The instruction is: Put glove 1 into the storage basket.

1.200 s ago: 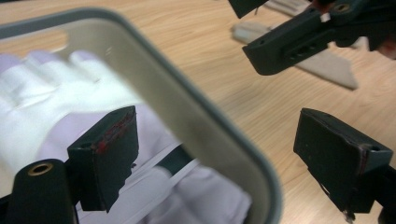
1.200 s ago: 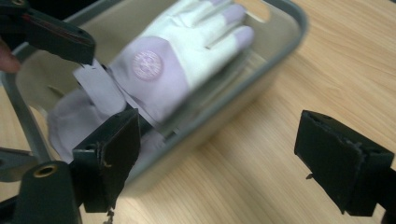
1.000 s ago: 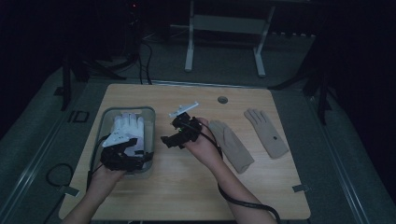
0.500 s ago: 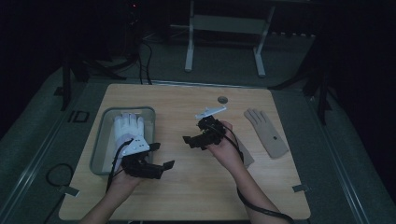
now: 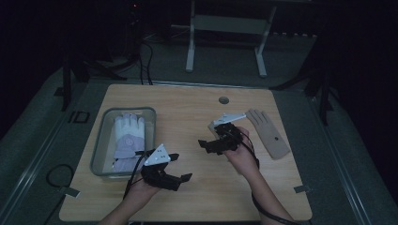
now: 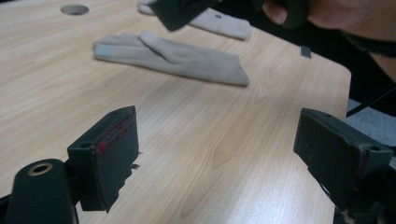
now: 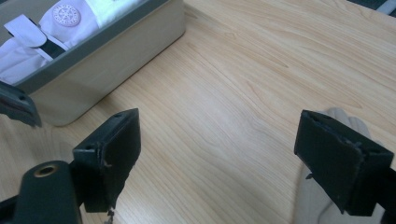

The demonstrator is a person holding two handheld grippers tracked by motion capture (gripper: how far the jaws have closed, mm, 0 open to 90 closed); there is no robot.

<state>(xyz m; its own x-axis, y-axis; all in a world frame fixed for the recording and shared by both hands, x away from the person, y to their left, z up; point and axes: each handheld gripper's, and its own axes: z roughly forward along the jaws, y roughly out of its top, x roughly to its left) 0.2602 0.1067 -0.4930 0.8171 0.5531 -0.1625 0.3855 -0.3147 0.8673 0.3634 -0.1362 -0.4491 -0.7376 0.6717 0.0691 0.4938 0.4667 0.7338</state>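
Both sets of fingers spread wide, holding nothing. White glove (image 5: pixel 127 137) already lying in the grey bin (image 5: pixel 98 145) at nine o'clock. Left gripper (image 5: pixel 174 170) low over the surface (image 5: pixel 187 108). Right gripper (image 5: pixel 210 144) hovering near a beige glove (image 6: pixel 173 57); another beige glove (image 5: pixel 268 132) at three o'clock. Probably next: reaching over and pinching one.

empty claw (image 7: pixel 219 158) near grey bin (image 7: pixel 116 51)

Matt wood-grain table (image 6: pixel 196 140); soft beige cloth glove (image 6: pixel 177 58); white cloth glove (image 7: pixel 70 18).
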